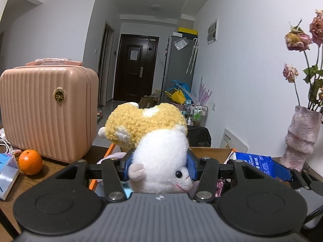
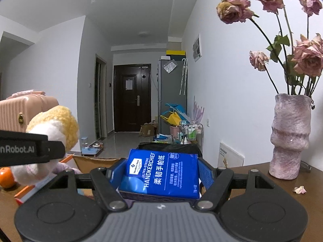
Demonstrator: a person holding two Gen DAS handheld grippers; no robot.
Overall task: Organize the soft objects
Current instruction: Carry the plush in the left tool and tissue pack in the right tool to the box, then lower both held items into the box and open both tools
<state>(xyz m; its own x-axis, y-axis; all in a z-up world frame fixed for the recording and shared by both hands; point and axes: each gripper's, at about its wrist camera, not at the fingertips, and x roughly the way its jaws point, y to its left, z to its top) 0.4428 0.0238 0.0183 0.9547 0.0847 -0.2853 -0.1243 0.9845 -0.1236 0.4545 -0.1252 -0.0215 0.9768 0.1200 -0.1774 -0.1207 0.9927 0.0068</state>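
Left hand-held gripper (image 1: pixel 160 166) clamped a white-and-yellow fluffy plush toy (image 1: pixel 155 141) above the open cardboard box (image 1: pixel 210 152), right hand-held gripper (image 2: pixel 161 173) pinched a blue handkerchief pack (image 2: pixel 161 173); either might slip.

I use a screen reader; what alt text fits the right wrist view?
The right gripper clamps a blue handkerchief tissue pack above a brown wooden table, beside a pink textured vase of wilted roses.

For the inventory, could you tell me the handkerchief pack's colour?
Blue with white lettering; the handkerchief pack shows best in the right wrist view.
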